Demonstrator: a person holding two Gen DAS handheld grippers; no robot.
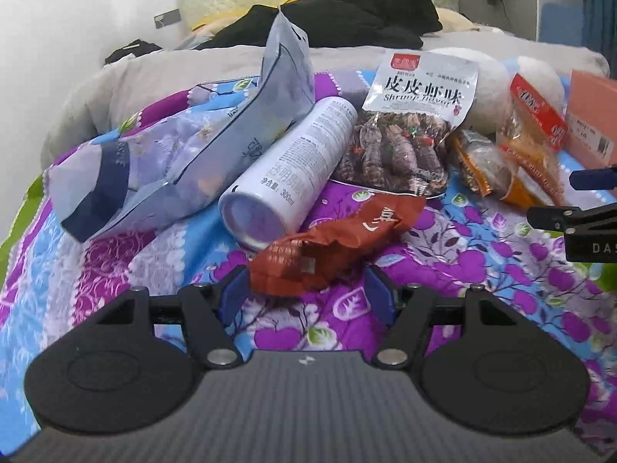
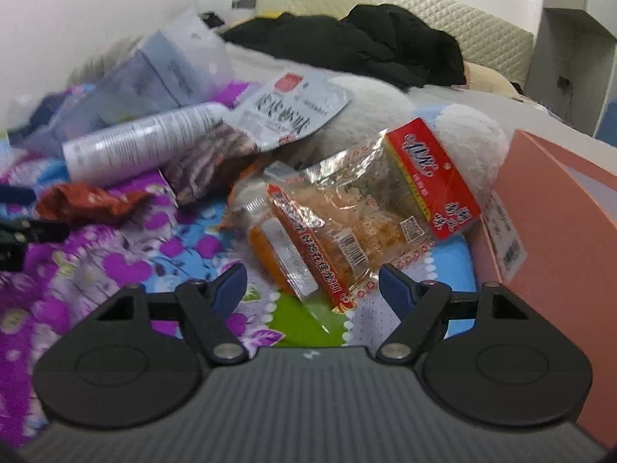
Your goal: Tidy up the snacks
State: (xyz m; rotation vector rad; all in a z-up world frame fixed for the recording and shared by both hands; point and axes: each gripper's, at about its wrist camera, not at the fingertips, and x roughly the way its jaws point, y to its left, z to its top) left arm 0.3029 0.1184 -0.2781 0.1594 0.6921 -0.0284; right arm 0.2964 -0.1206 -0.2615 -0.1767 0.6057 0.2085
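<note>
Snacks lie on a flowered bedspread. My left gripper [image 1: 306,293] is open, its fingers on either side of the near end of a crumpled red-brown snack packet [image 1: 331,243]. Behind it lie a white can [image 1: 293,169], a shrimp-flavour bag [image 1: 405,135] and a pale blue pouch [image 1: 185,146]. My right gripper [image 2: 314,283] is open just short of a clear orange-and-red snack bag [image 2: 358,208]. The red-brown packet [image 2: 85,202] shows at the left in the right wrist view. The right gripper's fingers [image 1: 559,218] enter the left wrist view at its right edge.
A pink box [image 2: 555,223] stands open at the right, beside white plush balls [image 2: 470,142]. Black clothes [image 2: 347,46] lie on the bed by the padded headboard [image 2: 424,7]. A white wall is at the left.
</note>
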